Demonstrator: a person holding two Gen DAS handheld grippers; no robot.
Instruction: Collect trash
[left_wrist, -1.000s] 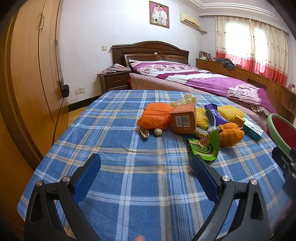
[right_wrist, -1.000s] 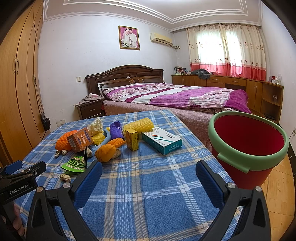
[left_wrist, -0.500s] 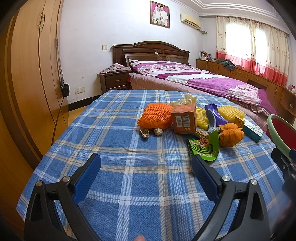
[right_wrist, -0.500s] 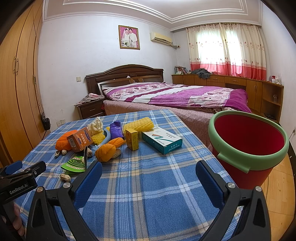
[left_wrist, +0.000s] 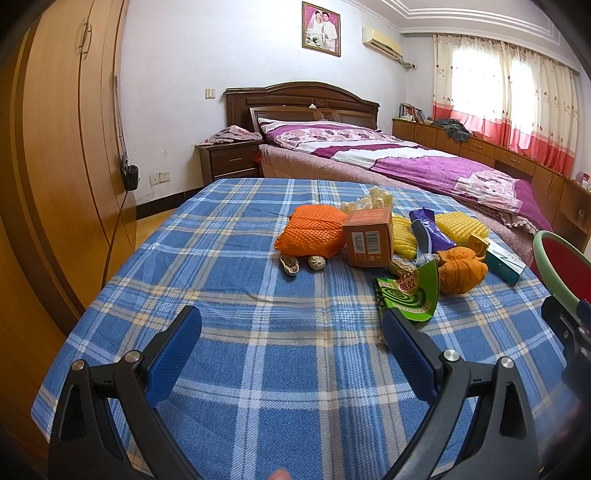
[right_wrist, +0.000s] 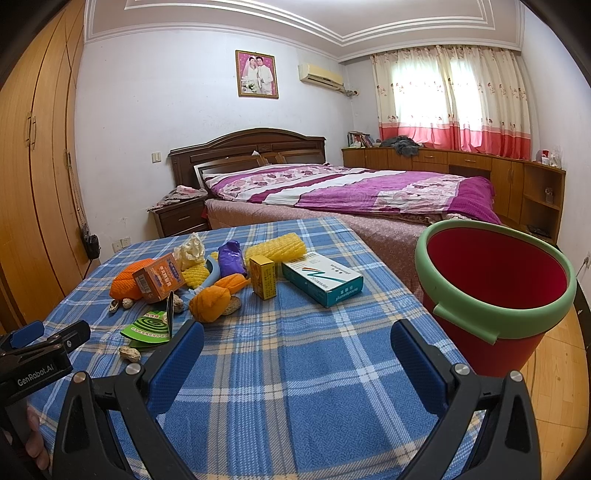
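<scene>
Trash lies in a heap on the blue plaid table (left_wrist: 229, 266): an orange mesh pad (left_wrist: 314, 232), an orange box (left_wrist: 369, 238), a green mosquito-coil packet (left_wrist: 408, 297), an orange foam wrap (left_wrist: 460, 271), nut shells (left_wrist: 290, 264). In the right wrist view I also see a small yellow box (right_wrist: 263, 277), a teal and white carton (right_wrist: 321, 282) and a purple wrapper (right_wrist: 231, 256). A red bucket with a green rim (right_wrist: 495, 291) stands off the table's right edge. My left gripper (left_wrist: 291, 332) and right gripper (right_wrist: 297, 345) both hover open and empty over the near cloth.
A bed with a purple quilt (right_wrist: 354, 188) stands behind the table, with a nightstand (left_wrist: 231, 162) at its left. Wooden wardrobes (left_wrist: 62, 147) line the left wall. Low cabinets (right_wrist: 480, 173) run under the curtained window. Bare wooden floor (right_wrist: 554, 354) shows beside the bucket.
</scene>
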